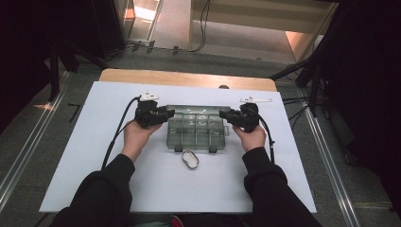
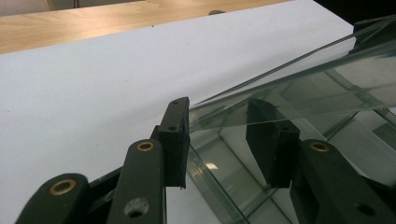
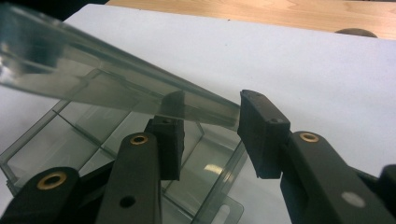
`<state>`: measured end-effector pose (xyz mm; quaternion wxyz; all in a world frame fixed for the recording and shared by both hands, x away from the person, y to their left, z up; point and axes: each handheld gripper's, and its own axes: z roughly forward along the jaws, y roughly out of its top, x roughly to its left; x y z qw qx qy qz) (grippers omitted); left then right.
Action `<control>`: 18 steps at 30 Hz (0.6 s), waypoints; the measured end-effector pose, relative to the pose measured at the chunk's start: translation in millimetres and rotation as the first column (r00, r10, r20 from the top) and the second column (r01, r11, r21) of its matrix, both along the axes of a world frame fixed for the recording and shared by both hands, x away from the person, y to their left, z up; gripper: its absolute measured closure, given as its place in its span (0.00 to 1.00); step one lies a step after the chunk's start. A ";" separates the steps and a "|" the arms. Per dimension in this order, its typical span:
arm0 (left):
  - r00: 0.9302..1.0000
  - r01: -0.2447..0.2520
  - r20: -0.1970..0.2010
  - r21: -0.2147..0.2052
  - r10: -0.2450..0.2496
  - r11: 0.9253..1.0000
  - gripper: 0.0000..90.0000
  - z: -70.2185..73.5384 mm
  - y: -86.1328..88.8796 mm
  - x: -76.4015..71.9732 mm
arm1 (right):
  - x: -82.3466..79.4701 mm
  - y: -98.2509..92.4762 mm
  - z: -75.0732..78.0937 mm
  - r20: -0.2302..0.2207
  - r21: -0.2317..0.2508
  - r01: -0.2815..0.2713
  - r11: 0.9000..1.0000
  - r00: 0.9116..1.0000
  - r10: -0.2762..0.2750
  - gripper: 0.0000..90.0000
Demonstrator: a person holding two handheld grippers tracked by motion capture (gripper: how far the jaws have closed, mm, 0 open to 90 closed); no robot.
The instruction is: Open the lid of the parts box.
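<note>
A clear smoky plastic compartment box (image 1: 196,135) lies mid-table on the white board, its lid (image 2: 303,79) tilted up off the base. My left gripper (image 1: 171,113) is at the box's left end. Its jaws (image 2: 219,135) straddle the box's wall: one outside, one inside beneath the lid, with a gap at the inner pad. My right gripper (image 1: 223,115) mirrors it at the right end. There (image 3: 210,126) the lid (image 3: 93,79) slopes over the inner jaw and ends beside the outer jaw. Neither pair of pads pinches anything.
A small oval metal ring (image 1: 190,159) lies on the white board (image 1: 118,156) just in front of the box. Bare wooden tabletop (image 1: 189,78) shows beyond the board's far edge. Cables trail from both grippers along the forearms.
</note>
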<state>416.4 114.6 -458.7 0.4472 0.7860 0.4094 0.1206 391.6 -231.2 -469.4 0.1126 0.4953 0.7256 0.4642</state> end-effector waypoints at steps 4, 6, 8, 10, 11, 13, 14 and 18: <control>1.000 -0.010 0.010 0.004 0.010 1.000 0.66 -0.3 -2.8 2.8 | 0.8 1.3 -0.1 0.013 -0.008 0.008 1.000 1.000 -0.007 0.65; 1.000 -0.014 0.016 0.003 0.014 1.000 0.66 -1.6 -4.5 4.2 | 1.4 1.7 0.0 0.017 -0.009 0.010 1.000 1.000 -0.009 0.65; 1.000 -0.020 0.015 0.008 0.020 1.000 0.66 -2.0 -5.5 5.8 | 2.3 2.4 -0.5 0.024 -0.016 0.013 1.000 1.000 -0.013 0.65; 1.000 -0.025 0.018 0.007 0.025 1.000 0.66 -2.9 -6.4 6.8 | 3.2 2.9 -1.0 0.028 -0.017 0.020 1.000 0.999 -0.019 0.65; 0.999 -0.028 0.021 0.006 0.028 1.000 0.66 -3.4 -6.8 7.1 | 3.6 3.2 -1.4 0.030 -0.017 0.020 1.000 0.999 -0.020 0.65; 0.999 -0.031 0.023 0.005 0.031 1.000 0.66 -4.2 -7.0 8.0 | 4.3 3.6 -1.9 0.033 -0.016 0.025 1.000 0.999 -0.024 0.65; 0.999 -0.034 0.027 0.003 0.033 0.999 0.66 -5.0 -7.2 8.4 | 4.8 3.7 -2.4 0.037 -0.019 0.026 0.999 0.999 -0.026 0.65; 0.998 -0.037 0.049 0.017 0.036 0.999 0.64 -8.0 -9.0 9.0 | 6.4 6.0 -5.3 0.046 -0.025 0.043 0.999 0.998 -0.042 0.65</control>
